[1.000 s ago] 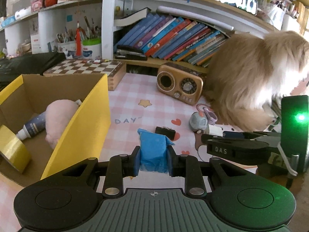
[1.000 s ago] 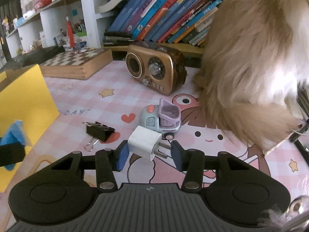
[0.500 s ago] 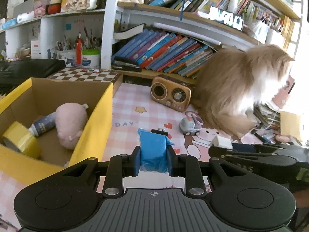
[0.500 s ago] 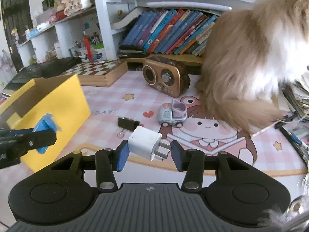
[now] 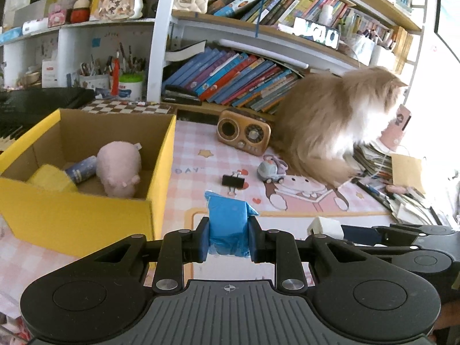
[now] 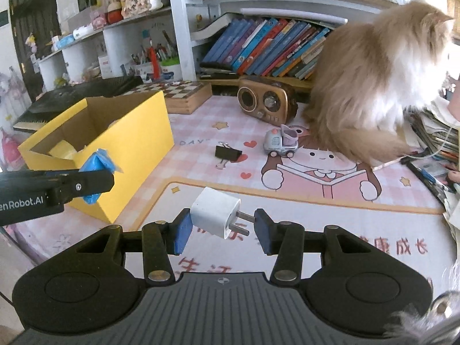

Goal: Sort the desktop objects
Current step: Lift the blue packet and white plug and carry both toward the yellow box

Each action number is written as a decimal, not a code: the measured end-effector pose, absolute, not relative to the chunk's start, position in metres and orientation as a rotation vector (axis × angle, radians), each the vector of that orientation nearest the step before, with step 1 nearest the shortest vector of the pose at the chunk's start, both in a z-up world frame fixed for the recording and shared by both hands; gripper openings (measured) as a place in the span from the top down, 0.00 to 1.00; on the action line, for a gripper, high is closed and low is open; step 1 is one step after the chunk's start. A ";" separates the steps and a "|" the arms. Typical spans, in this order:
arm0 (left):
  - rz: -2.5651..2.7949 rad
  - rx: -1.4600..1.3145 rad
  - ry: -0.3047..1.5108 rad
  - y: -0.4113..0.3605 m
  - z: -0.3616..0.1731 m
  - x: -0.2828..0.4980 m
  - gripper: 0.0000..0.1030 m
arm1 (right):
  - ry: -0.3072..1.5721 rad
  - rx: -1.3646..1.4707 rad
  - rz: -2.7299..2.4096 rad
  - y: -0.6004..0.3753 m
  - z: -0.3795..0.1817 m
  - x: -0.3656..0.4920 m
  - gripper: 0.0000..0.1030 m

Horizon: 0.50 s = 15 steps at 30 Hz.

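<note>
The left gripper [image 5: 228, 235] clenched a blue packet [image 5: 228, 224], held above the mat just right of the yellow box [image 5: 77, 221]. The right gripper [image 6: 222, 230] grasped a white charger [image 6: 215, 215]. Both loads should travel left over the box wall before release.

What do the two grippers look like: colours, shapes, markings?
Both match: left gripper and right gripper have black bodies with two round domed housings, a grey ribbed centre plate with a crosshair mark, silver pivot screws, blue pads. Left one's side reads "enRobot.AI" in white.
</note>
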State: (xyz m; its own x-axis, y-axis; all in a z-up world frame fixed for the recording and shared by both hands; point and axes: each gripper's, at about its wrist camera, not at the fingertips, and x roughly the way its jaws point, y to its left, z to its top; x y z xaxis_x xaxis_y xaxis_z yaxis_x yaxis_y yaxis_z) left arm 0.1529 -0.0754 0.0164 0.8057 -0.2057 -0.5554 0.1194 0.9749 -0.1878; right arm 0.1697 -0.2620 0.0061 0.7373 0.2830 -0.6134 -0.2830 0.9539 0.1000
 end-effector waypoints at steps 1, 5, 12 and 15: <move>-0.179 -0.147 0.614 -0.072 0.016 0.148 0.76 | 0.674 0.002 0.306 -0.259 0.006 0.165 0.57; -0.197 -0.143 0.625 -0.059 0.014 0.126 0.76 | 0.680 0.008 0.290 -0.246 0.006 0.141 0.57; -0.208 -0.142 0.654 -0.038 0.008 0.088 0.76 | 0.700 0.016 0.280 -0.222 0.000 0.099 0.57; -0.201 -0.145 0.662 -0.027 0.006 0.072 0.76 | 0.710 0.018 0.282 -0.212 -0.003 0.082 0.57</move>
State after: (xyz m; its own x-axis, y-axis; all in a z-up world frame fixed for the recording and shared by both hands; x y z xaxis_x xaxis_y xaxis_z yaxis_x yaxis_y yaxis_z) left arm 0.0721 -0.0267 0.0058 0.7705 -0.2306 -0.5943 0.1383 0.9705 -0.1973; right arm 0.0823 -0.2122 -0.0028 0.7220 0.2612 -0.6407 -0.2491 0.9620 0.1116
